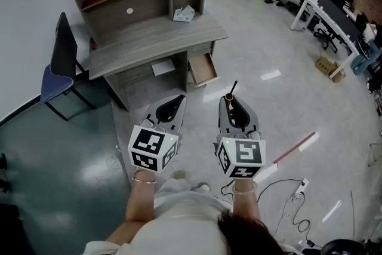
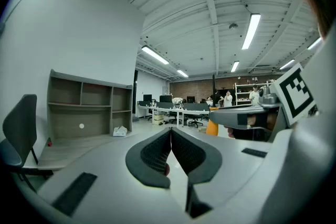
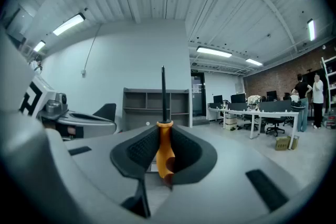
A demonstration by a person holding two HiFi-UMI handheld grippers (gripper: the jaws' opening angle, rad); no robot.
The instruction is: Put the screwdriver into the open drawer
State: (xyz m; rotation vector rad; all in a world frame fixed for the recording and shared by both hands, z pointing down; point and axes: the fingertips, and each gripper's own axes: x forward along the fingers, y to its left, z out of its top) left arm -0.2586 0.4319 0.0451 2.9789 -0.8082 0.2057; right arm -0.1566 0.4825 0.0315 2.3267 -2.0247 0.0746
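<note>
Orange at the handle and black along its thin rod, the screwdriver is clamped in the right gripper. The two jaws press on the handle from both sides. The rod sticks straight out past them.

From the head view, the right gripper and the screwdriver are up in the air. They are out in front of the open drawer and a little to its right, with grey floor under them. They do not touch the drawer.

The left gripper is in the air too, in front of the drawer and a little to its left. In its own view the left gripper has its jaws pressed together, with nothing between them.

The drawer is pulled out from under a grey wooden surface, at the right end. A small white box lies on the surface, behind the drawer. A dark chair stands far to the left of the drawer.
</note>
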